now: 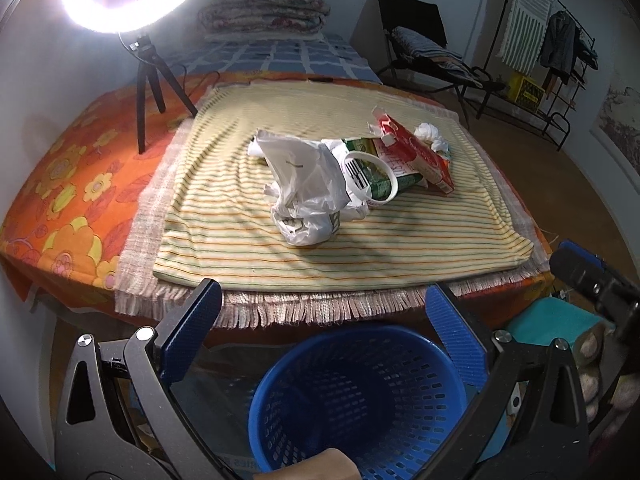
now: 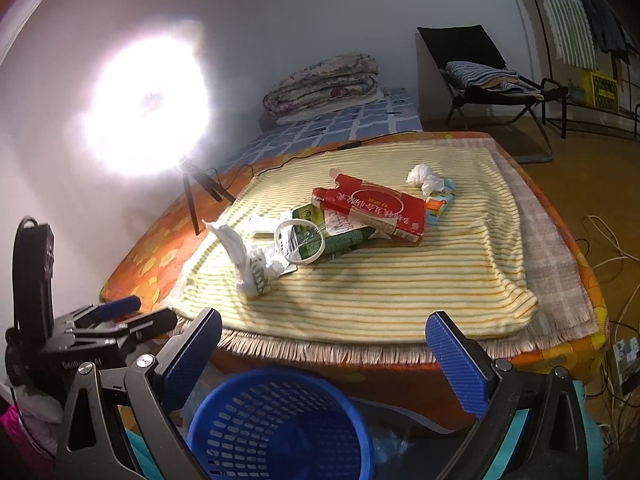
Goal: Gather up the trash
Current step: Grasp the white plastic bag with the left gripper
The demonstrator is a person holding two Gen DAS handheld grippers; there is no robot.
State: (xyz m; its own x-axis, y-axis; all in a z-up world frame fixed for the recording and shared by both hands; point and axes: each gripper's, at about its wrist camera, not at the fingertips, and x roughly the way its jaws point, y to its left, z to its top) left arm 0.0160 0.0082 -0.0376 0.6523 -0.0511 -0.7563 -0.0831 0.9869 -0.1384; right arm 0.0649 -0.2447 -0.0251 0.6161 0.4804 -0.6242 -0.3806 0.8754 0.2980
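Both the left tool [image 1: 324, 300] and right tool [image 2: 324, 328] hang spread and empty, and a careless grab at the white plastic bag [image 1: 308, 188] risks dragging the piled cartons off the counter [image 1: 80, 184] past the blue basket [image 1: 356, 400].

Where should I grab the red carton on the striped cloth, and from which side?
Grip the red carton across its narrow sides near the raised, torn-open end, coming from above with the right gripper. It lies tilted on the green carton, so that end looks clear.
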